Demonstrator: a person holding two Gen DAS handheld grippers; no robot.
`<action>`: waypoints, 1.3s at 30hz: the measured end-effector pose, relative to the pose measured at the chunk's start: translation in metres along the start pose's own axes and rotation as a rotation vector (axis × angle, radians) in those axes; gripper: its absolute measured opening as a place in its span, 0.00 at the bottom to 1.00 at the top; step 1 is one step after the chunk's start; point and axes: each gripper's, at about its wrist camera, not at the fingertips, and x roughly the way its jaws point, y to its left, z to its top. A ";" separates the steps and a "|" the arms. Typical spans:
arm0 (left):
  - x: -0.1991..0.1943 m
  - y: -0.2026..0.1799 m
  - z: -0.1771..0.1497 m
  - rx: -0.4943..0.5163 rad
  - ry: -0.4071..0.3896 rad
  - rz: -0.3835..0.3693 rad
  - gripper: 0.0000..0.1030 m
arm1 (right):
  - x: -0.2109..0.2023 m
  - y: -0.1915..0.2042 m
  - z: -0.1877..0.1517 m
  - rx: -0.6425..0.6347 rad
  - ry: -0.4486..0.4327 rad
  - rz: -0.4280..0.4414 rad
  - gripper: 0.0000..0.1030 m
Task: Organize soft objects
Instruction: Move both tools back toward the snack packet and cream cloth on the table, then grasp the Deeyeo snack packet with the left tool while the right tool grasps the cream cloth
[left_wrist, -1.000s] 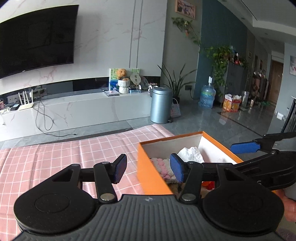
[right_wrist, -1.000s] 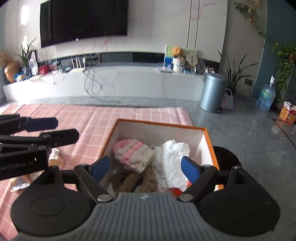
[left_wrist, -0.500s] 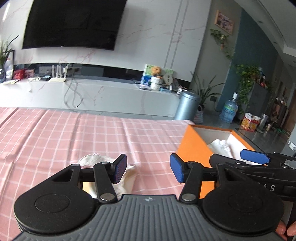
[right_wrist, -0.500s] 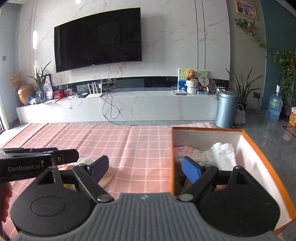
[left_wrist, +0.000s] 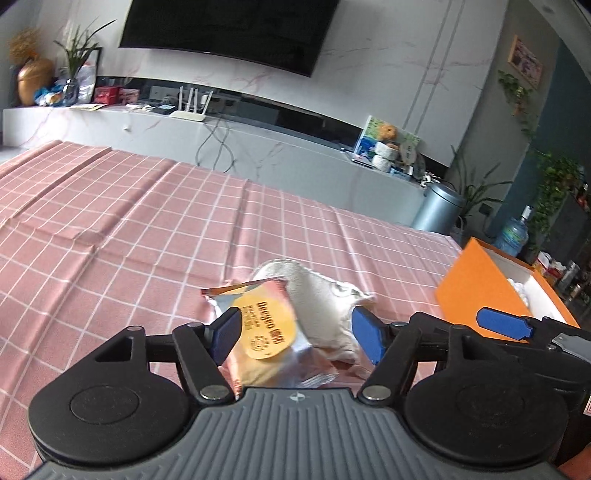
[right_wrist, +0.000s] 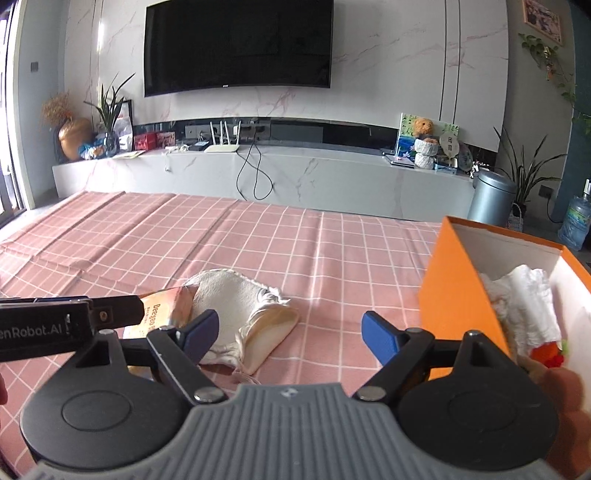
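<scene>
A shiny snack packet (left_wrist: 264, 332) with an orange label lies on the pink checked cloth, overlapping a cream cloth slipper (left_wrist: 321, 302). My left gripper (left_wrist: 299, 334) hovers over both, its jaws opening, pads clear of them. In the right wrist view the slipper (right_wrist: 236, 306) and the packet (right_wrist: 162, 308) lie left of centre. My right gripper (right_wrist: 290, 336) stands open over bare cloth beside the slipper. The orange box (right_wrist: 458, 295) at the right holds white fabric (right_wrist: 524, 302) and something red.
The pink checked cloth (right_wrist: 258, 243) spreads far to the left and back. Beyond the cloth's far edge run a marble TV bench (right_wrist: 295, 173), a grey bin (right_wrist: 491, 199) and plants. The left gripper's finger (right_wrist: 110, 314) crosses the right wrist view at the left.
Both grippers swung left from the orange box and sank toward the cloth. The packet and slipper now lie under the left gripper, whose jaws have widened. The box has slid to the right edge.
</scene>
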 end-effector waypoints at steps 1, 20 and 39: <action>0.003 0.003 -0.001 -0.009 0.003 0.004 0.80 | 0.006 0.003 0.001 -0.005 0.008 0.001 0.81; 0.056 0.029 -0.004 -0.177 0.092 0.062 0.84 | 0.094 0.016 -0.005 -0.060 0.068 0.056 0.80; 0.070 0.015 -0.008 -0.065 0.127 0.076 0.72 | 0.113 0.027 -0.023 -0.083 0.136 0.138 0.42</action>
